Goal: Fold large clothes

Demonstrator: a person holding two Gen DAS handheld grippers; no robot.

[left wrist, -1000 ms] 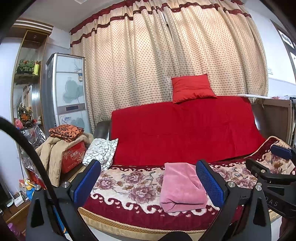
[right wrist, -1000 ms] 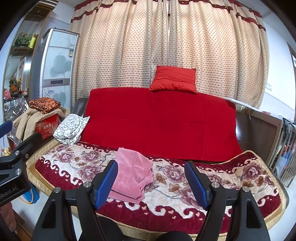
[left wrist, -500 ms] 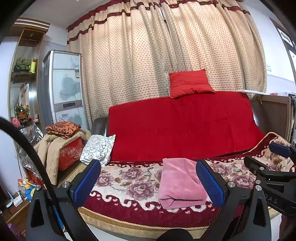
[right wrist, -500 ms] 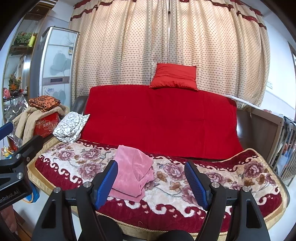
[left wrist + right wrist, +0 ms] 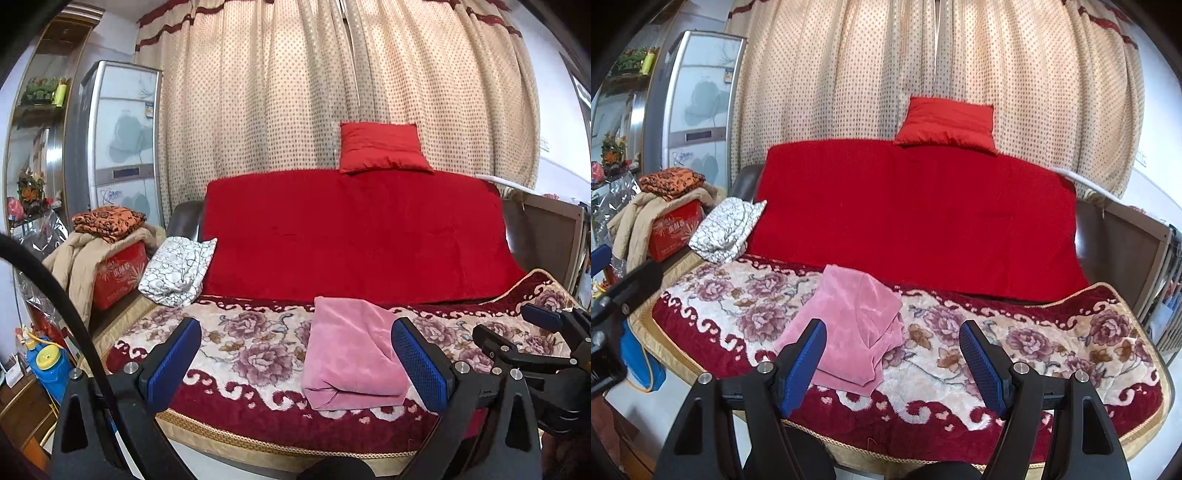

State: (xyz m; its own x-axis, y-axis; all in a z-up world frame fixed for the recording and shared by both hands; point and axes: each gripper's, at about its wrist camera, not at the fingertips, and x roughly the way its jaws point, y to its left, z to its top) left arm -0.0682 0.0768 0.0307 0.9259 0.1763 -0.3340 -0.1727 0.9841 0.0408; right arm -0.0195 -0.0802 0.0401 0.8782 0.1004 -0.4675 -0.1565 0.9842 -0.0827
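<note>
Behind the sofa [image 5: 354, 236], a dotted cream curtain [image 5: 332, 92] across the whole wall; left of the sofa, a pale cabinet [image 5: 118, 147]. Over the sofa's back, a red throw, with a red cushion [image 5: 382, 147] perched on its top edge. On the sofa's seat, a floral blanket [image 5: 236, 339] serving as the folding bed. At the sofa's left arm, a black-and-white cloth [image 5: 177, 269], beside a beige coat draped over a red box [image 5: 118, 273], likely waiting or finished laundry. Near the middle of the seat, the pink garment [image 5: 351, 354], already folded into a compact bundle, loose layers showing at its front edge. Before the sofa's front edge, left gripper [image 5: 295, 365] and right gripper [image 5: 894, 362], both spread wide, nothing between the pads, clear of the garment, probably about to tidy or lift it.
</note>
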